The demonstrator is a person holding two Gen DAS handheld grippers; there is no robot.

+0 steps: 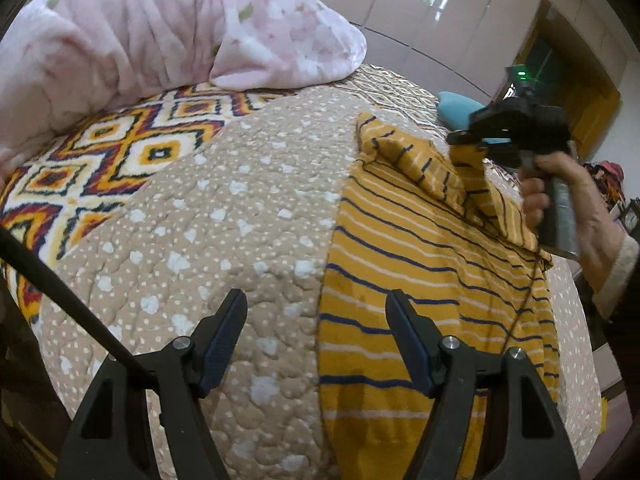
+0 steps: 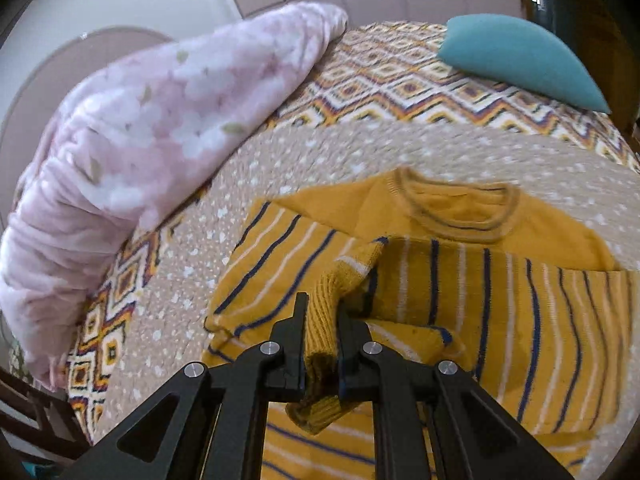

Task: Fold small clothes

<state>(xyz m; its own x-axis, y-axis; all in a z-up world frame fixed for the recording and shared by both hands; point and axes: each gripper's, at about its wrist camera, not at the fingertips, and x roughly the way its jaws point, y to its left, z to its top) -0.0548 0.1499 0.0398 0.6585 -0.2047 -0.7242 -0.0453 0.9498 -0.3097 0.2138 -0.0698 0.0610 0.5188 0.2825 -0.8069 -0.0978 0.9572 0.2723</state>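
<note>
Fingers [image 2: 299,332] of the right gripper [image 2: 320,344] are clamped tight on the ribbed cuff [image 2: 320,320] of the sweater [image 2: 500,300], so that sleeve is lifted off the quilt [image 1: 200,220]. The left gripper [image 1: 316,336] is held wide open with nothing in it, just above the sweater's left edge. The rest is spread flat.

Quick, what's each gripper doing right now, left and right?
Left gripper: open, empty, above the sweater.
Right gripper: closed on the sweater's ribbed cuff.
</note>
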